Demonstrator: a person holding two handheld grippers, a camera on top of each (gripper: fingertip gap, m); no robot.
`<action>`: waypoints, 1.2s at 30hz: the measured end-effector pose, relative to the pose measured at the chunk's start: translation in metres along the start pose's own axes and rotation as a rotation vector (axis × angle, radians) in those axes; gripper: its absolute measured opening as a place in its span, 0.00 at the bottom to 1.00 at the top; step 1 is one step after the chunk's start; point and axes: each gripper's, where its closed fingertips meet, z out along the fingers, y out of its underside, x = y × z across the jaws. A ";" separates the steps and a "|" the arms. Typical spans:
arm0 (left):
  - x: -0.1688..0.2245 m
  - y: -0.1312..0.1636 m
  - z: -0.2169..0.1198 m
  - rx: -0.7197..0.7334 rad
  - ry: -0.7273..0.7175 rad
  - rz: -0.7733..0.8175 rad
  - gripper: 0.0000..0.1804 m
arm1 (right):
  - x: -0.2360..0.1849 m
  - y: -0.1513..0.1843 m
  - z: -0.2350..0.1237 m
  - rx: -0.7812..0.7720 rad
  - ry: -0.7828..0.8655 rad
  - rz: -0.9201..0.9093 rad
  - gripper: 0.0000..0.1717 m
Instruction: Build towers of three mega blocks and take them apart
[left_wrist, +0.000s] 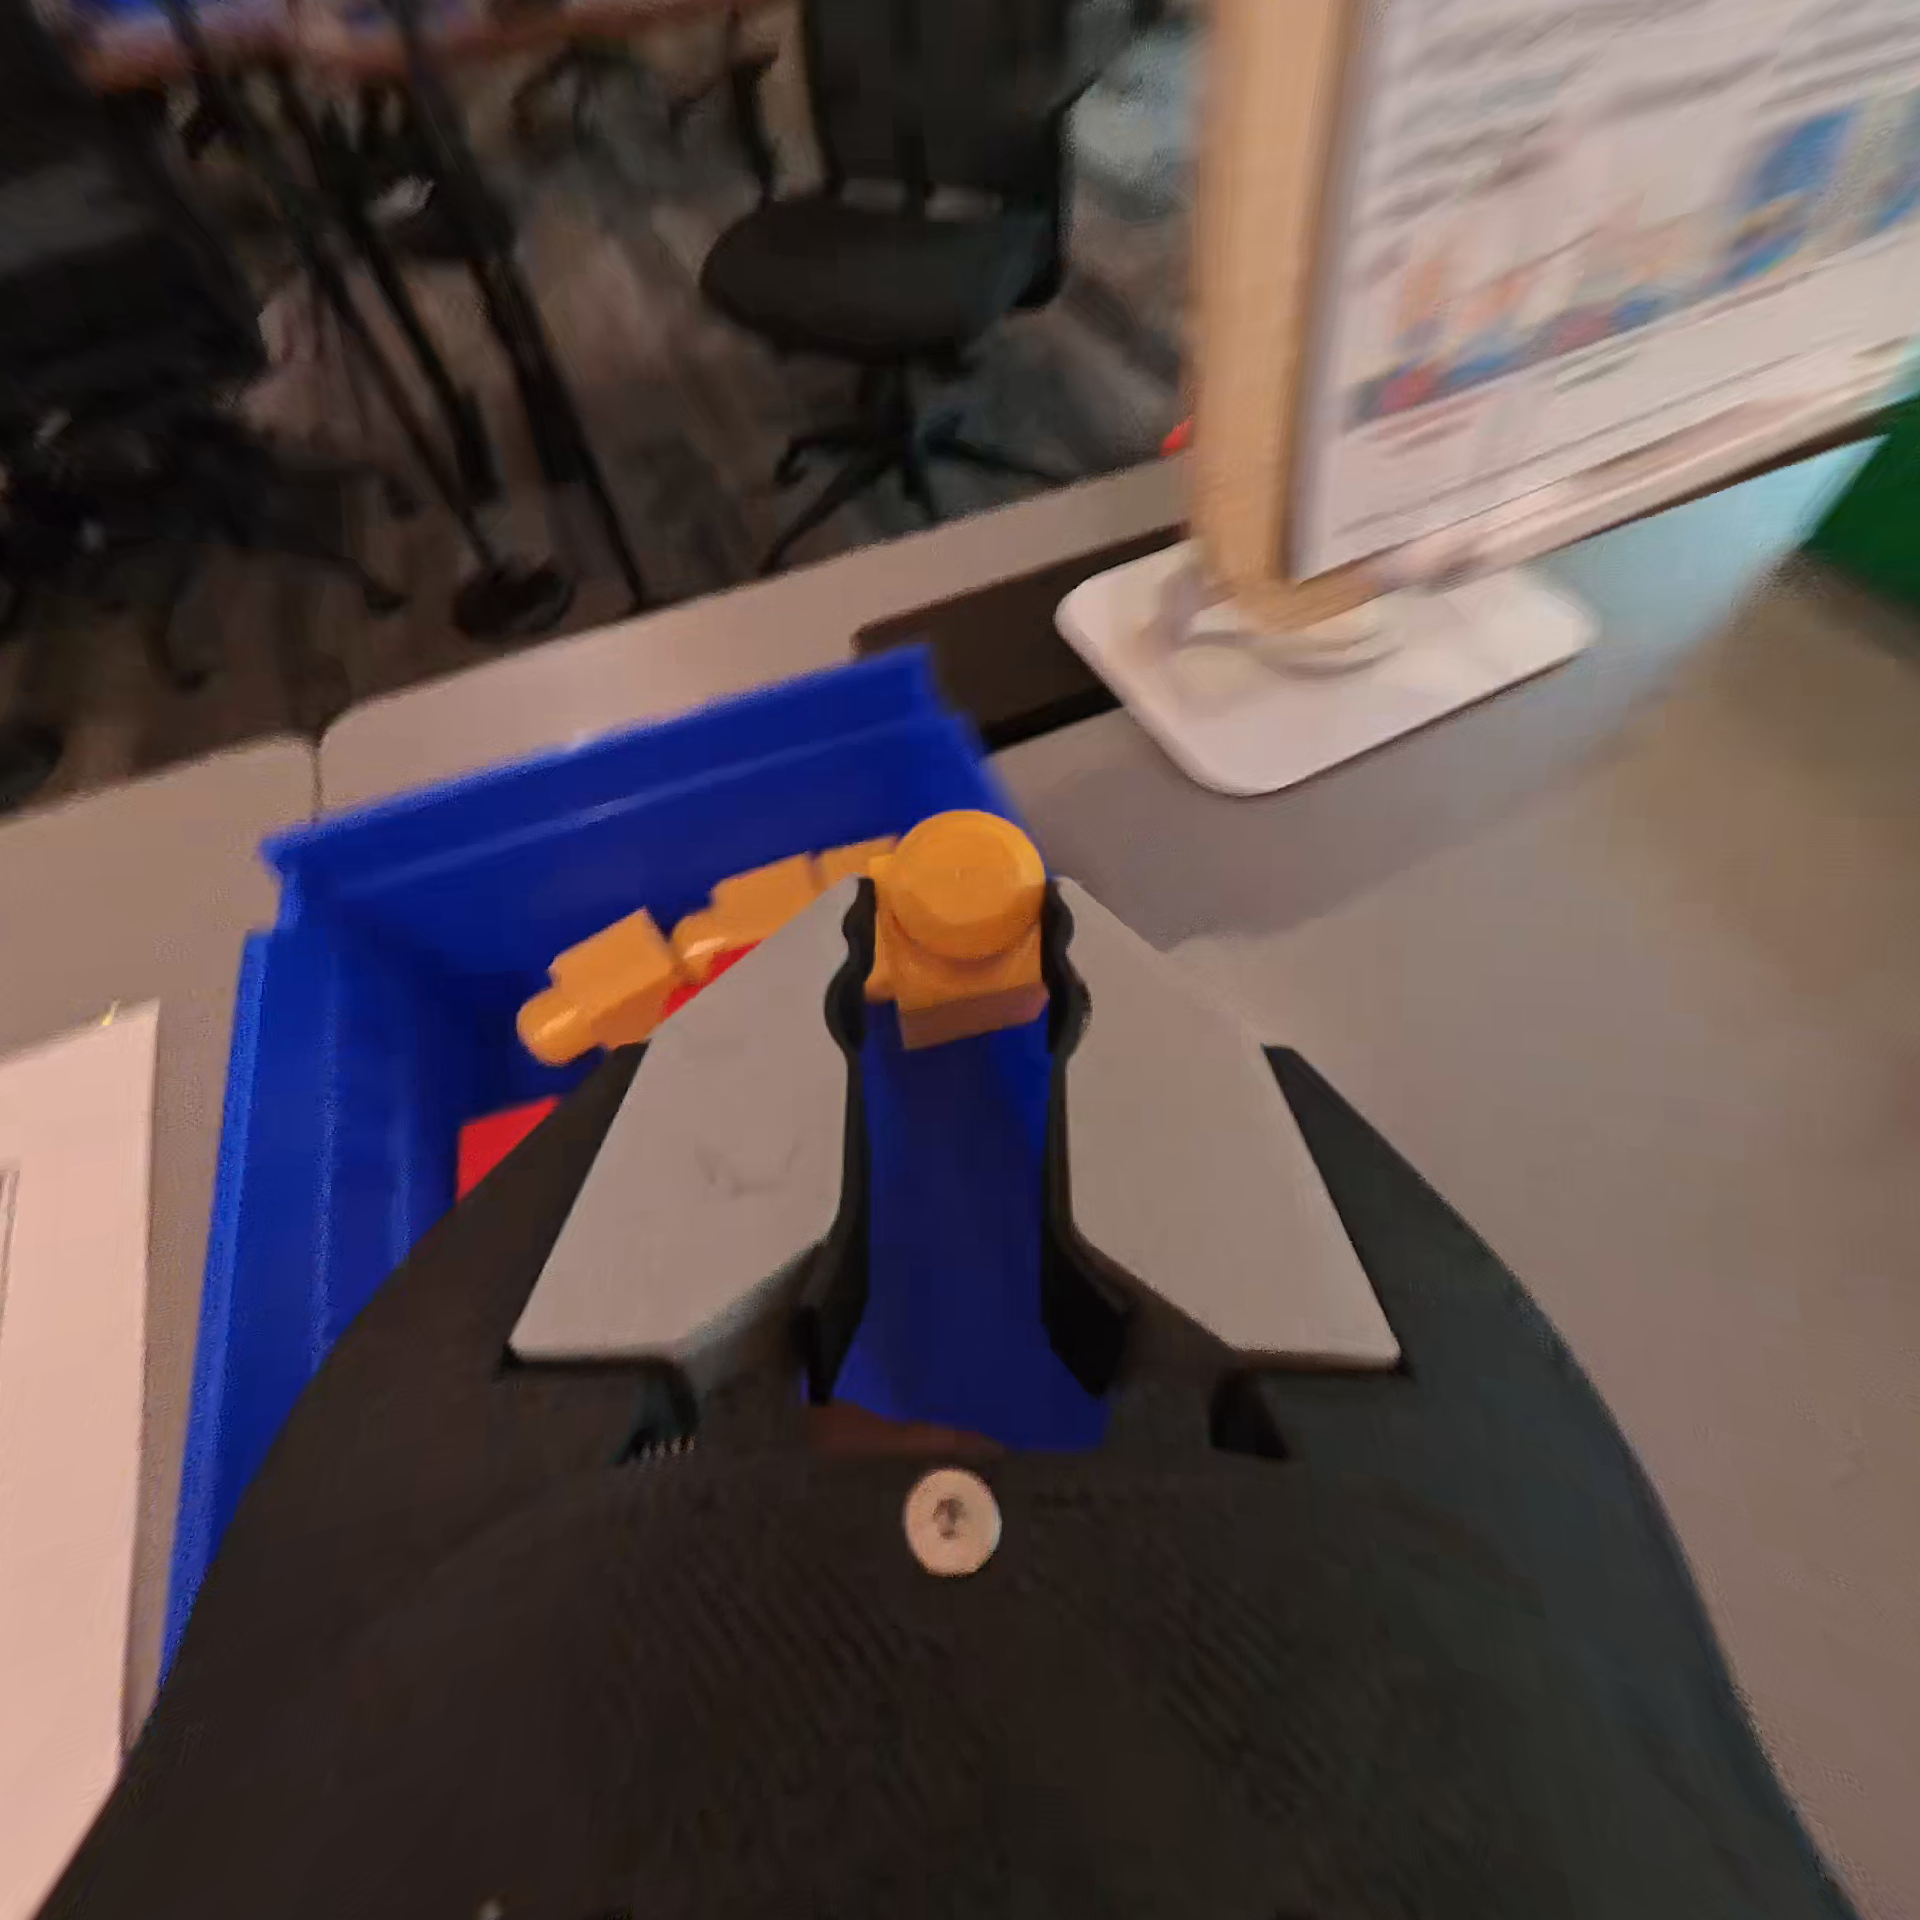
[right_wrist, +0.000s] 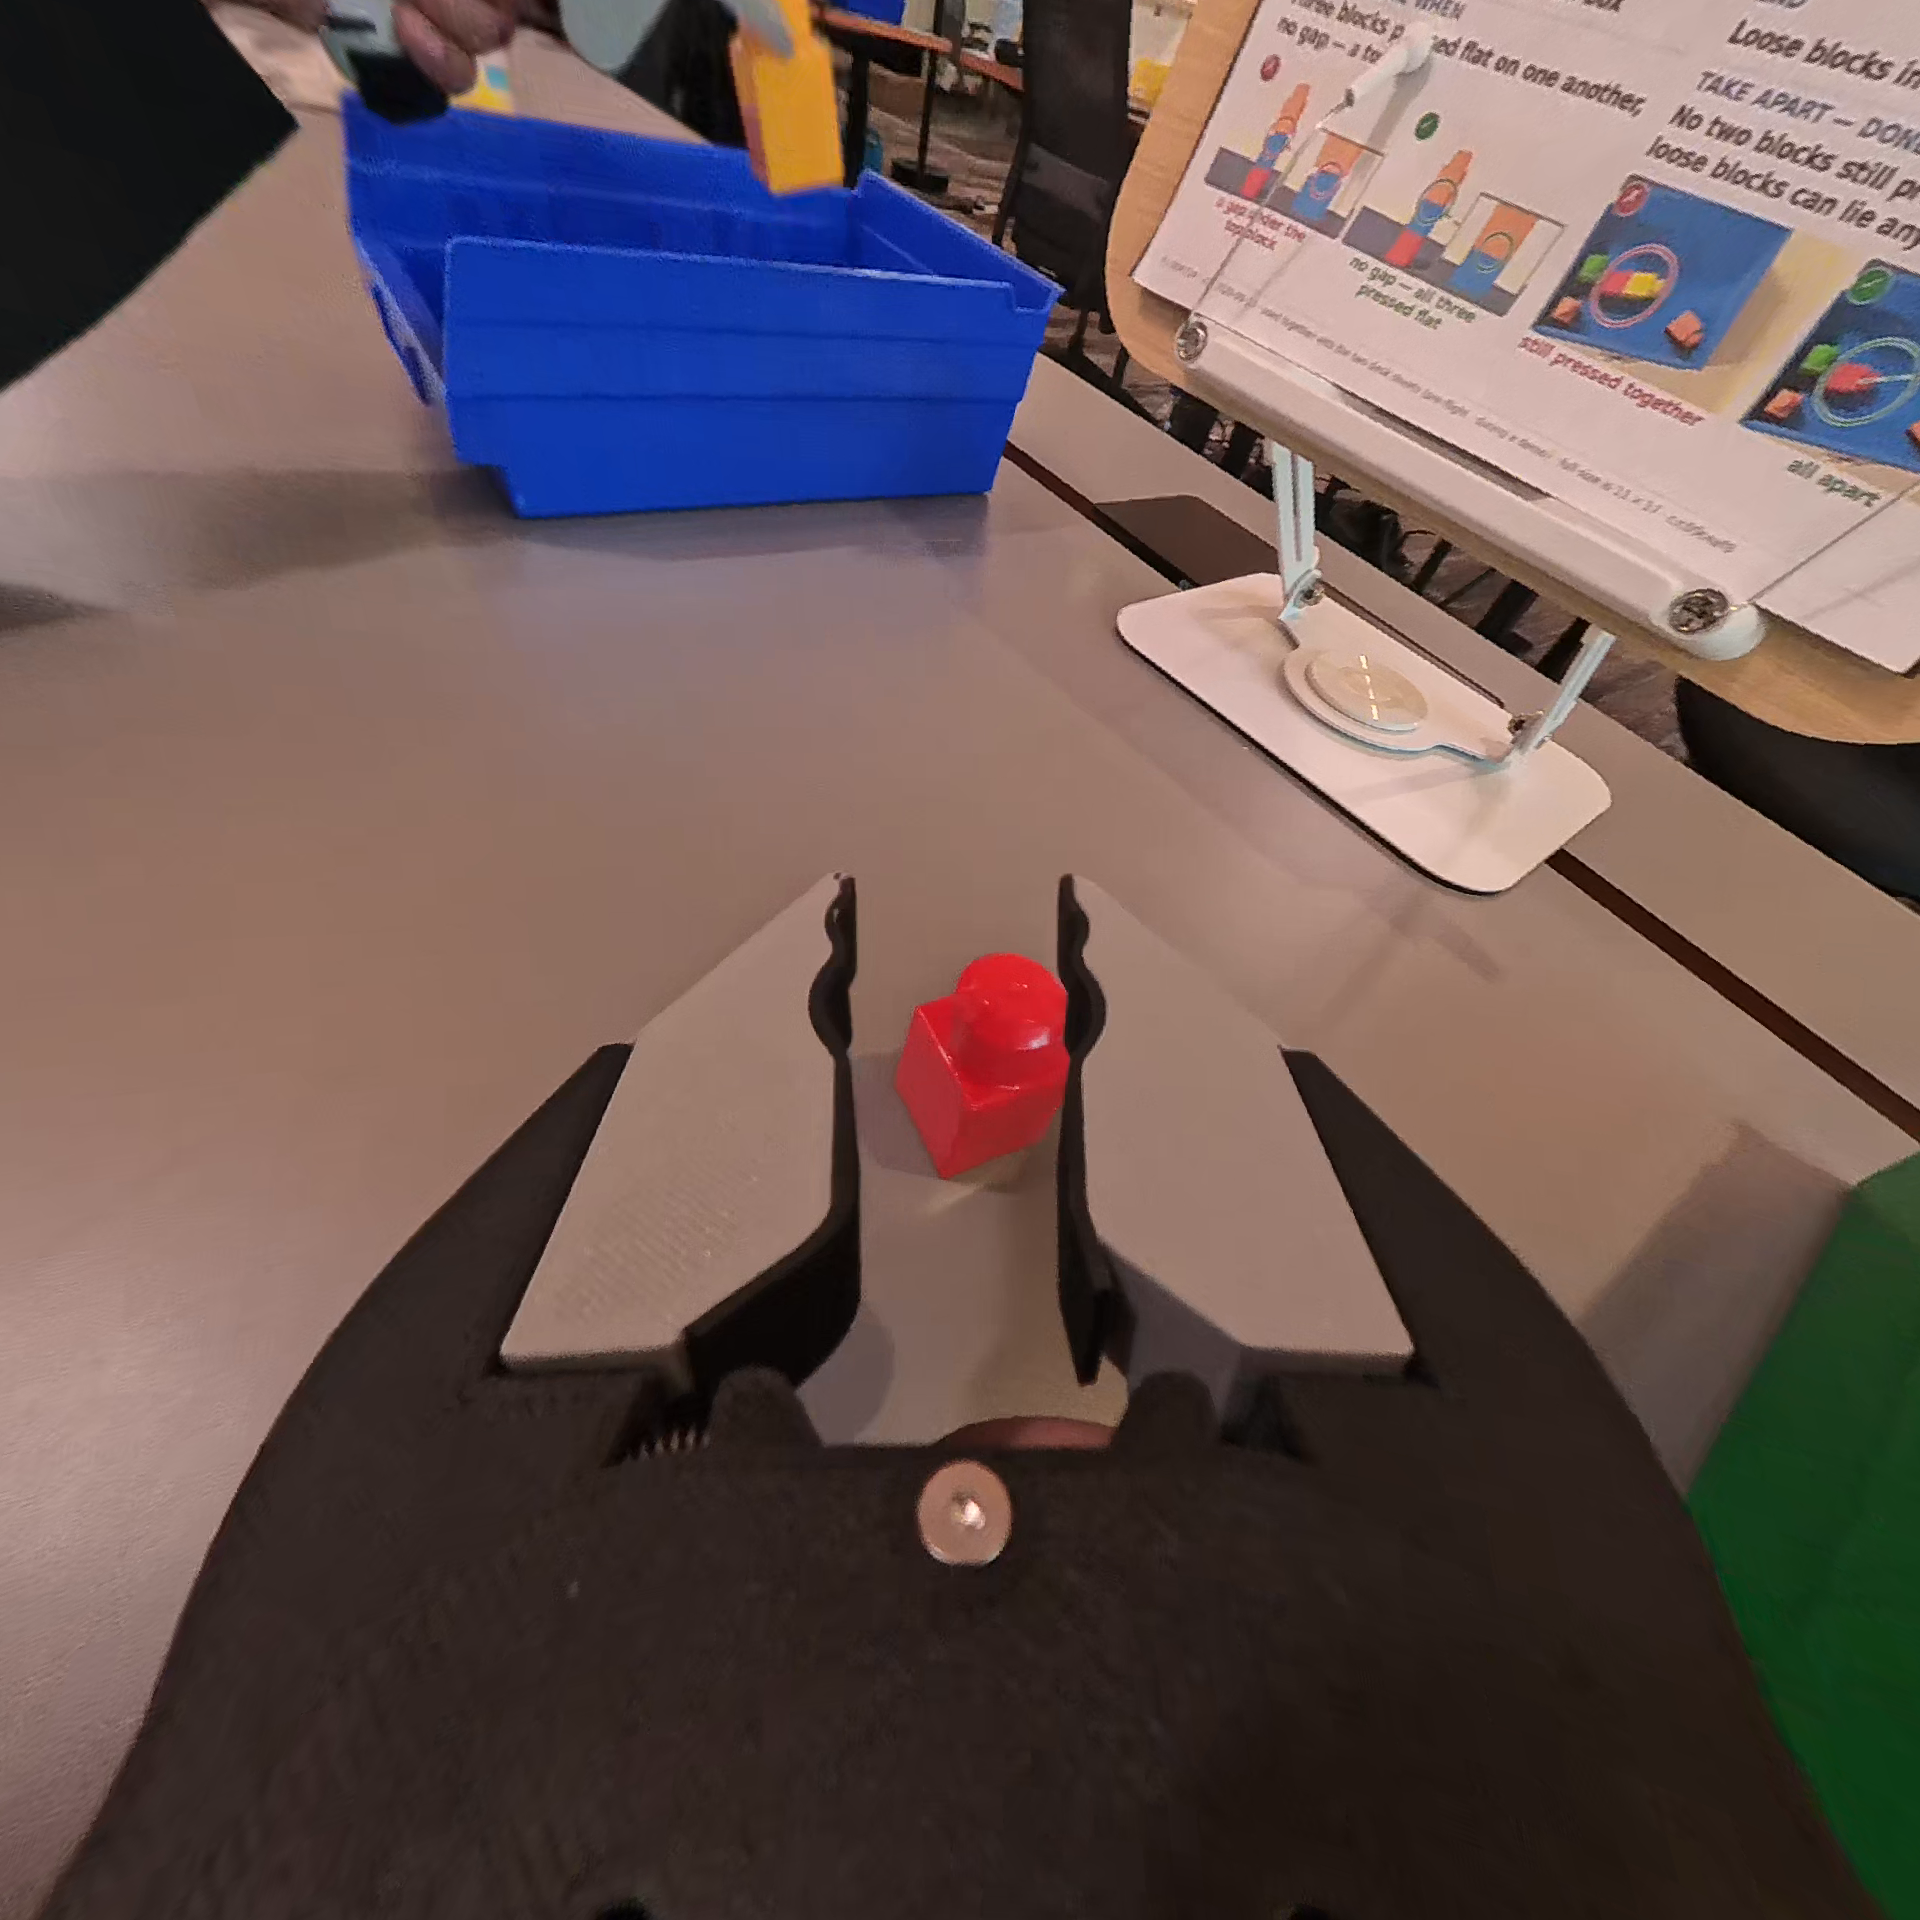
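The left claw (left_wrist: 958, 914) is clenched on a single-stud orange plastic block (left_wrist: 961, 925), both pads pressed to its sides, and holds it above the deep blue plastic bin (left_wrist: 312, 1039), where more orange blocks (left_wrist: 613, 987) and something red lie loose. From the other side the same block (right_wrist: 790, 104) shows hanging over the bin's (right_wrist: 727, 416) far edge.

The right claw (right_wrist: 956, 935) is released. A small red plastic block with one round stud (right_wrist: 982, 1065) stands upright on the grey counter (right_wrist: 520, 779) between its fingers, brushing or nearly brushing the right finger (right_wrist: 1075, 997), with a clear gap on the left.

To do this well, I'd say: carry the orange block over level, stud up, and line its hollow base squarely over the red stud before pressing. The right claw should close on the red block first to steady it (it sits turned a little askew, so closing may twist it). Press straight down until no gap shows.

A printed instruction sheet with small coloured pictures (right_wrist: 1507, 208) rests on a wooden board on a white stand (right_wrist: 1371, 727). I see no brand marks on the blocks or bin.
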 end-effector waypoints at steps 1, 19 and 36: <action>0.027 -0.018 -0.015 0.062 0.086 0.024 0.17 | -0.003 -0.003 -0.001 0.015 -0.019 0.009 0.21; 0.368 0.042 -0.068 0.023 1.110 0.475 0.16 | -0.083 -0.034 -0.028 0.121 -0.510 0.043 0.27; 0.343 0.046 -0.034 0.071 1.030 0.164 0.19 | -0.049 -0.043 -0.029 0.208 -0.471 0.243 0.19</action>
